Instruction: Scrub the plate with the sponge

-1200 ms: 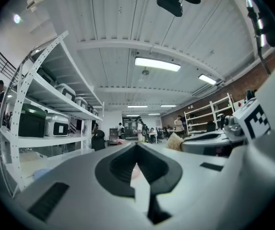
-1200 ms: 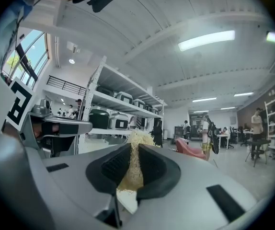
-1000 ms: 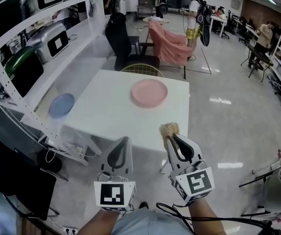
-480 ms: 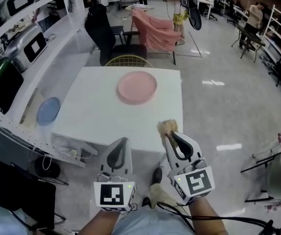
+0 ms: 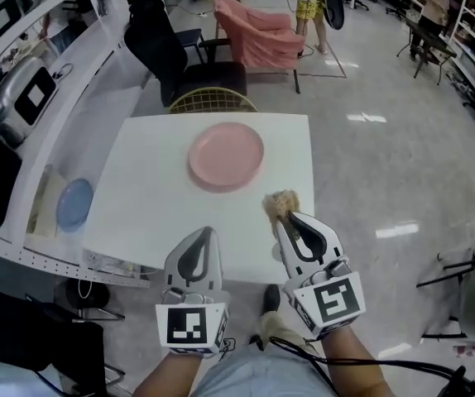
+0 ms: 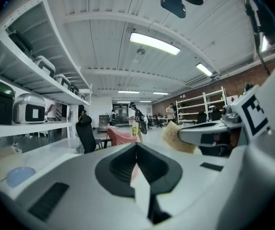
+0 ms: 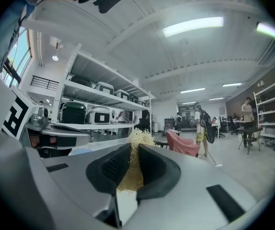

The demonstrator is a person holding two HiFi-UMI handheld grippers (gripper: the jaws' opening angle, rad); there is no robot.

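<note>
A pink plate (image 5: 226, 156) lies on the white table (image 5: 163, 205), toward its far side. My right gripper (image 5: 285, 222) is shut on a straw-coloured fibrous sponge (image 5: 280, 204) that sticks out past its tips, over the table's near right edge, short of the plate. In the right gripper view the sponge (image 7: 133, 164) is pinched between the jaws. My left gripper (image 5: 203, 240) hovers over the table's near edge, jaws closed together with nothing in them. In the left gripper view the sponge (image 6: 178, 137) shows at right and a sliver of the plate (image 6: 135, 169) ahead.
A blue plate (image 5: 74, 203) lies on the white shelf at left, beside boxed appliances (image 5: 18, 89). Behind the table stand a wire chair (image 5: 211, 100), a black chair (image 5: 159, 48) and a pink draped chair (image 5: 258, 38). People stand far off. Open floor lies at right.
The view has come forward over the table: the table and pink plate now sit nearer and lower in frame. Both grippers now reach over the near edge, with the sponge still held.
</note>
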